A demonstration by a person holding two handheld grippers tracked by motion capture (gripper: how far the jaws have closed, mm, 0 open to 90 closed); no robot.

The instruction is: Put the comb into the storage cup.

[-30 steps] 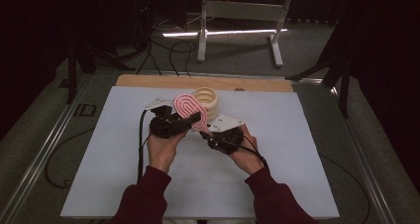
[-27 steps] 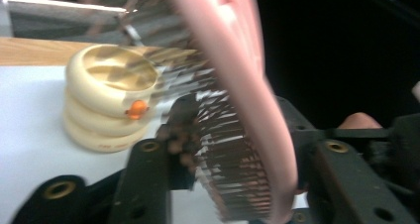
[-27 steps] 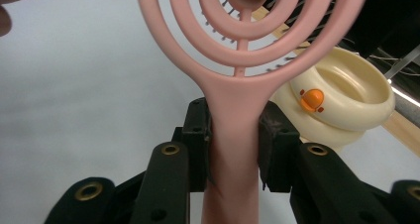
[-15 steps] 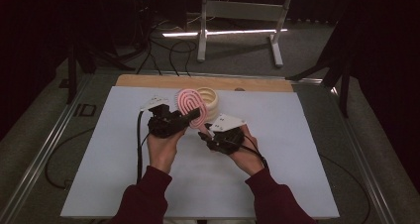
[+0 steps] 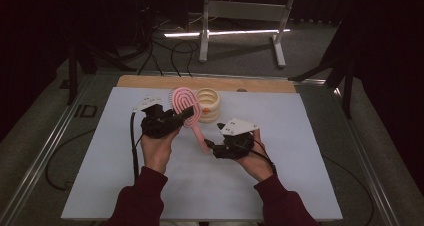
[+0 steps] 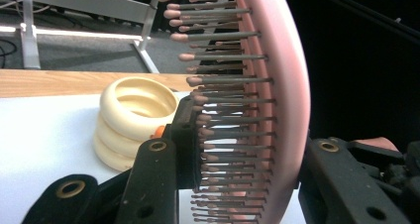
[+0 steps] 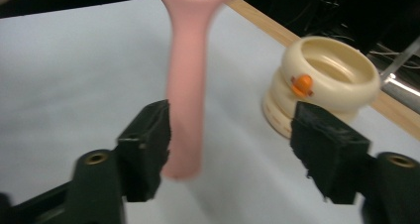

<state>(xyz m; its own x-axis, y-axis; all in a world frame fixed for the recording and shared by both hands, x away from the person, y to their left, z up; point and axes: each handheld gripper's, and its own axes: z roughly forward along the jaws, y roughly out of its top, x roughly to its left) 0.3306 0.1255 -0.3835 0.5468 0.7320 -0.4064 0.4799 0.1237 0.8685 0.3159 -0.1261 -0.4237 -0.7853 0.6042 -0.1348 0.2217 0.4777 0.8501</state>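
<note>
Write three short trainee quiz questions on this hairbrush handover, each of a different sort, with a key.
1. True or false: the left claw is clamped on the head of the pink hairbrush.
2. Which part of the brush lies between the right claw's open jaws: A bristles, B handle, C nothing?
3. Fill in: behind the brush stands a cream ribbed ____ with an orange knob.

Key: 1 true; 2 B, and the jaws have just been opening; 3 container.
</note>
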